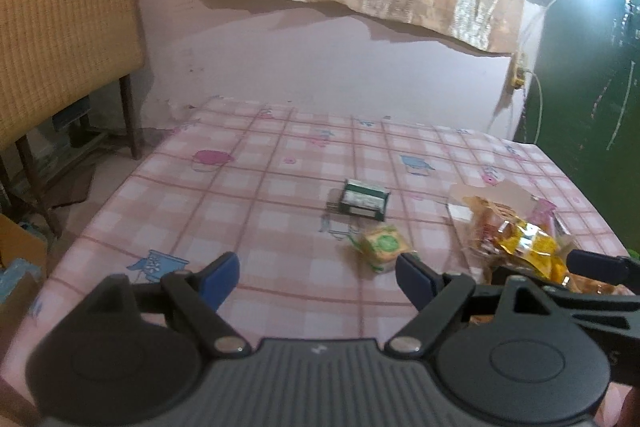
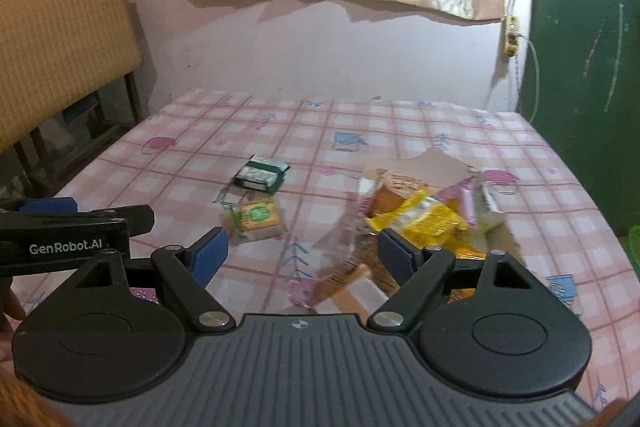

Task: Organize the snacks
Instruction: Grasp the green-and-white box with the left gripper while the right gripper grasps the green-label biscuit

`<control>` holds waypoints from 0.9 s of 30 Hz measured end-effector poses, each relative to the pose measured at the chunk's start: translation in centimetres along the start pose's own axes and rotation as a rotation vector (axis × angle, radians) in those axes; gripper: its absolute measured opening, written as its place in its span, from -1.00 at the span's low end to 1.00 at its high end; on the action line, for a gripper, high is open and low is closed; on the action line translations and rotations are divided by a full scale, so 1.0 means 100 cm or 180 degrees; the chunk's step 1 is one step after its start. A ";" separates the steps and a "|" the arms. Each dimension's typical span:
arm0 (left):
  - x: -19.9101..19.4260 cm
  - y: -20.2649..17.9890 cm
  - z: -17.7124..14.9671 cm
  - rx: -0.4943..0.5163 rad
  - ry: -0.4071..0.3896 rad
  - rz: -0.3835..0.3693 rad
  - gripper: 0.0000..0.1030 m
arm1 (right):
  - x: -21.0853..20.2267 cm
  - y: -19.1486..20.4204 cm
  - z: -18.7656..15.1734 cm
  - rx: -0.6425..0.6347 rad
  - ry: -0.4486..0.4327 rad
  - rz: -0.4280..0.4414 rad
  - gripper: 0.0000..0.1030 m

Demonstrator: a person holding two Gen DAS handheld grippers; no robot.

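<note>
In cardboard box (image 2: 440,163), yellow snack packet (image 2: 420,217)

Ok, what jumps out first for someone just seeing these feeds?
The heap of crinkly snack packets with a bright yellow wrapper, right of center on the pink checked tablecloth. Left of it, apart, lie a dark green box and a small green-labelled packet. Both grippers are open and empty.

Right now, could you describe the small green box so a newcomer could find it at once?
On the pink checked tablecloth, look left of the snack pile. The green box sits alone, just beyond the yellow-green wrapped snack; it is the only dark, rigid box.
</note>
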State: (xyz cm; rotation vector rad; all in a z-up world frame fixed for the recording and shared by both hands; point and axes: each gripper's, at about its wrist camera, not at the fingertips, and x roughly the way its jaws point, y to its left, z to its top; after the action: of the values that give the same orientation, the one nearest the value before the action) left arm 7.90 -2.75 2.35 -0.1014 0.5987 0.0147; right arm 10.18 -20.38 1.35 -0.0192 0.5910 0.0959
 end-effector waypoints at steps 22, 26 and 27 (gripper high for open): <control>0.072 0.050 0.020 -0.0146 0.0137 0.0232 0.65 | 0.156 0.039 0.019 -0.0125 0.0719 0.0189 1.00; 0.087 0.050 0.027 -0.0143 0.0130 0.0191 0.65 | 0.180 0.040 0.018 -0.0122 0.0878 0.0157 1.00; 0.091 0.048 0.029 -0.0139 0.0127 0.0164 0.65 | 0.185 0.041 0.018 -0.0130 0.0906 0.0145 1.00</control>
State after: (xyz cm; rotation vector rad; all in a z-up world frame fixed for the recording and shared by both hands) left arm 16.85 2.22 -0.83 -0.1289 0.6408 0.0759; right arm 26.04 -14.66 -7.45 -0.0597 0.8740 0.1510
